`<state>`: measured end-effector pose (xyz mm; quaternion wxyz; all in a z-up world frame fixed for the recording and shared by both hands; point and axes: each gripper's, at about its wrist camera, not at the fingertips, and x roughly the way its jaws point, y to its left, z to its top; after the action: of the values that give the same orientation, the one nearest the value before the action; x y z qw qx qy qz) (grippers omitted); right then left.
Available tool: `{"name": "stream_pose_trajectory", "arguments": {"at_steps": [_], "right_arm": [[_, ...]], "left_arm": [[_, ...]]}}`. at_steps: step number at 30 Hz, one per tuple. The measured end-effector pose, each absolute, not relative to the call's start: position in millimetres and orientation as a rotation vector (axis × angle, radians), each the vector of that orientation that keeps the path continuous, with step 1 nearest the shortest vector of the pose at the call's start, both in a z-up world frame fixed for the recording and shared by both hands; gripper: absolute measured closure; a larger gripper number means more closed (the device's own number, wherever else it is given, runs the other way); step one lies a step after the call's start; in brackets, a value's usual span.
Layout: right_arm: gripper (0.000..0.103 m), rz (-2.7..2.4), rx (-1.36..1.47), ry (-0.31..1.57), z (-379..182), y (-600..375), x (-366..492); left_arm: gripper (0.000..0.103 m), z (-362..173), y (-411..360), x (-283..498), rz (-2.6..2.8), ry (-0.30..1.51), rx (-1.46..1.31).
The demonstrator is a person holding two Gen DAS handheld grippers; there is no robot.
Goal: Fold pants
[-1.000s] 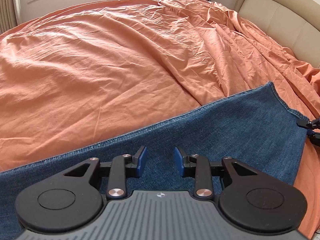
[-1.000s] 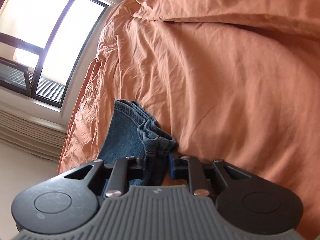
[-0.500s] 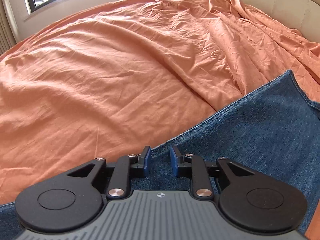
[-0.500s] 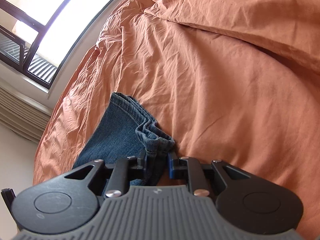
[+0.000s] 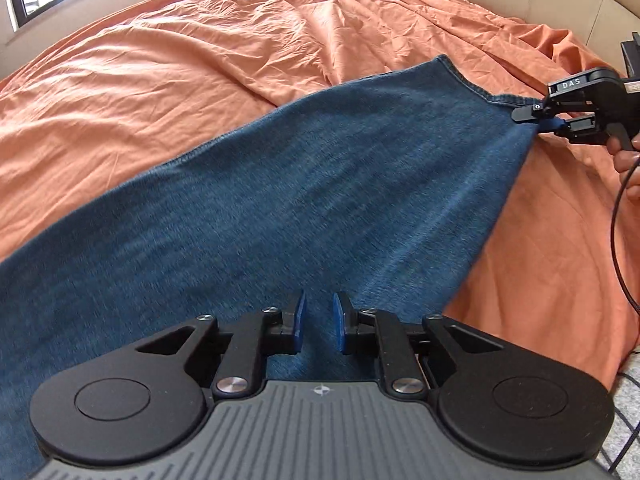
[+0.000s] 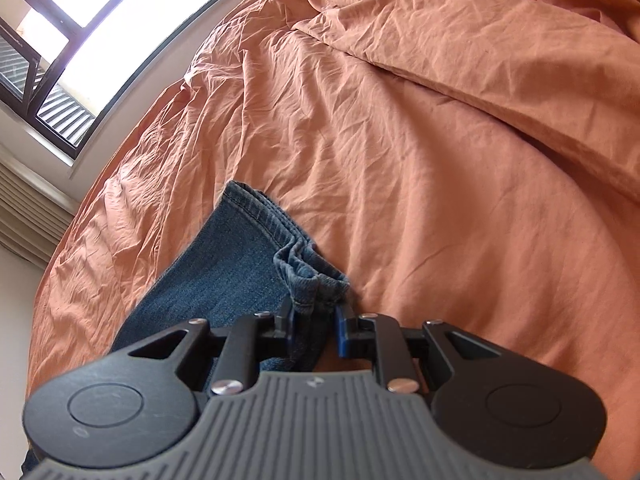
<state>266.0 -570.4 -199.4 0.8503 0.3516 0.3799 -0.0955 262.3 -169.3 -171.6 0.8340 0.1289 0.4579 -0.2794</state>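
Overhead, one pair of jeans (image 5: 304, 184), left tongs (image 5: 319, 327) parted, right tongs (image 6: 314, 322) pinching hem.

Rumpled orange bedsheet (image 5: 168, 80) (window (image 6: 100, 12) beyond)

left gripper (image 5: 319, 326) body covers the near part of the jeans (image 5: 280, 208), can't tell if the pads actually pinch denim. jeans run off the left edge. right gripper (image 6: 314, 320) hides the hem (image 6: 312, 280) btwn its fingers. window (image 6: 100, 32) blown out, cut off.
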Motion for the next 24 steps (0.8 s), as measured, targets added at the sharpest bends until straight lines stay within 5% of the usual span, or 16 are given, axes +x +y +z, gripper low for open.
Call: {"name": "stream_pose_trajectory", "arguments": {"at_steps": [3,11,24], "right_arm": [[0.089,-0.197,0.697,0.796,-190.2,-566.3,266.7],[0.094,-0.134,0.529,0.706,-123.6,-538.1,259.3],[0.096,0.105,0.111,0.488,38.7,-371.3,246.0]], "left_arm": [[0.097,-168.9,-166.1,245.4,-0.577,0.985,0.210],[0.094,-167.7,-157.7,204.7,-0.663,1.032,0.131],[0.090,-57.4,-34.8,181.0,-0.598,0.836,-0.057]]}}
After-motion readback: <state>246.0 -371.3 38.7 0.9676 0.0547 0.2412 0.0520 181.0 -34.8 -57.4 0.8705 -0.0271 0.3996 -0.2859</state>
